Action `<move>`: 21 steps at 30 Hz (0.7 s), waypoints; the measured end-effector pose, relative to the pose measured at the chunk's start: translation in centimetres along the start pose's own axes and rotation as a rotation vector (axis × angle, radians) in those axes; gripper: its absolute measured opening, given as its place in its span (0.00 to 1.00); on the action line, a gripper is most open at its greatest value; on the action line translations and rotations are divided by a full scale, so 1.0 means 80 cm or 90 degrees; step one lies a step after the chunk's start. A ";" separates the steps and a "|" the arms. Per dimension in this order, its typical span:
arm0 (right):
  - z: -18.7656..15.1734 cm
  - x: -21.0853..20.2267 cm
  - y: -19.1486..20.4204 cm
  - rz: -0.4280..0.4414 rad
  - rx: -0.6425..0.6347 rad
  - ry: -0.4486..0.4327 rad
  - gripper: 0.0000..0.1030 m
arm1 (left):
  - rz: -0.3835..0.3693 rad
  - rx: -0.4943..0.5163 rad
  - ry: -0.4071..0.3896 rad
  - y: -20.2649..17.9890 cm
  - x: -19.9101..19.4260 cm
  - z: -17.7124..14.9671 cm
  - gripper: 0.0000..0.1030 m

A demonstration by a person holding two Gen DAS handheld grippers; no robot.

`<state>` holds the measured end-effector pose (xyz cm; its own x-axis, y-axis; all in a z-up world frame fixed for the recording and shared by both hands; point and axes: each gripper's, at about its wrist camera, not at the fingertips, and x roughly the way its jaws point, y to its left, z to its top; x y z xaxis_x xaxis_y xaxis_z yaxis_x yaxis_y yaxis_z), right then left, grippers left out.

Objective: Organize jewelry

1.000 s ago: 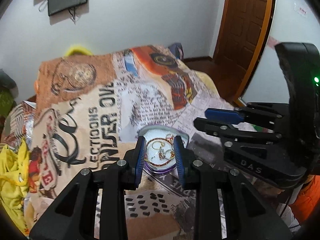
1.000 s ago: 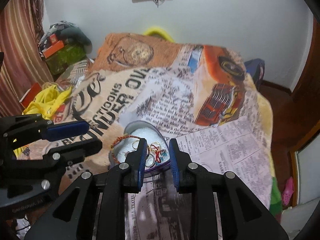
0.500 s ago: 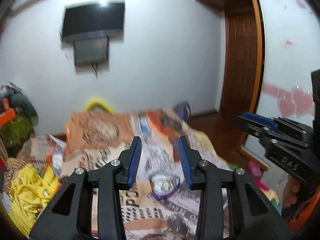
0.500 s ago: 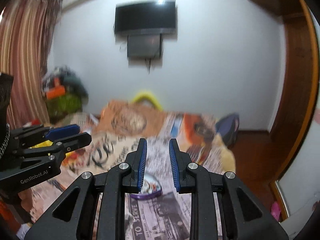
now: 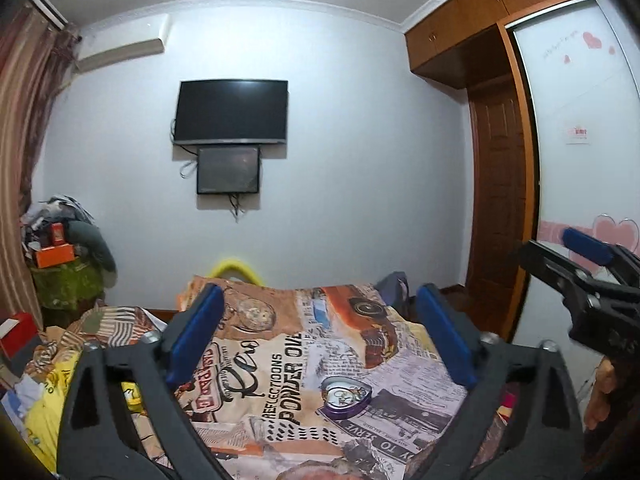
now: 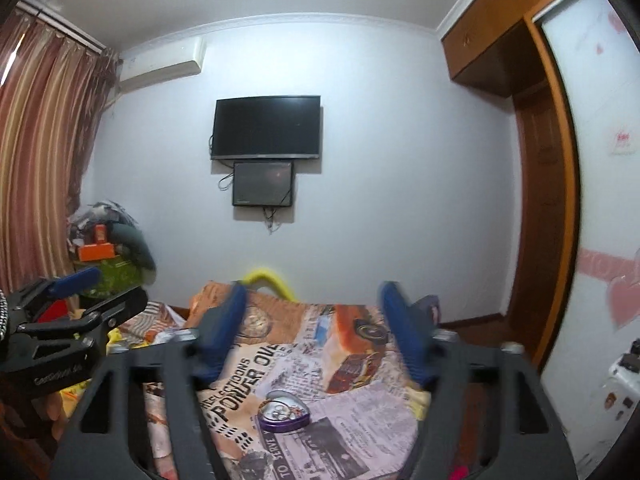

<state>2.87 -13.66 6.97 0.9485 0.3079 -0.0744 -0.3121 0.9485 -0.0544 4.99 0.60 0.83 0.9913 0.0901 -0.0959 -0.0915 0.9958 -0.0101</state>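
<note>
My left jaws (image 5: 320, 340) and right jaws (image 6: 310, 330) are opening wide with nothing in them, held up high, so the heart tin (image 5: 346, 395) of jewelry sits alone down on the bed (image 5: 280, 420), maybe all tidy.

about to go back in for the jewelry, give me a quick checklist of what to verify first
1. Left gripper empty: ok, jaws opening, nothing between them.
2. Right gripper empty: ok, jaws opening, nothing between them.
3. Heart-shaped tin in sight on the bedspread: ok, in both views.
4. Tin uncovered, jewelry inside: ok, no lid on it.
5. Loose jewelry outside the tin: cannot tell, print too busy.
6. Grippers close to the tin: not ok, both are held back from the tin and look across the room.
</note>
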 end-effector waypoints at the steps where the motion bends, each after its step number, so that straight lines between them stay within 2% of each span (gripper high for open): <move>1: -0.002 -0.002 0.003 -0.011 0.000 -0.009 0.95 | -0.004 0.001 -0.003 0.000 -0.005 -0.001 0.97; 2: -0.003 -0.001 0.002 -0.018 -0.001 -0.012 1.00 | -0.008 0.005 -0.001 -0.001 -0.008 -0.001 0.97; 21: -0.017 -0.026 -0.004 -0.020 0.017 0.012 1.00 | -0.009 -0.001 0.010 -0.004 -0.026 -0.004 0.98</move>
<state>0.92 -14.74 5.82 0.9567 0.2763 -0.0914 -0.2800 0.9595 -0.0303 2.94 0.13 0.75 0.9909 0.0762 -0.1108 -0.0782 0.9969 -0.0133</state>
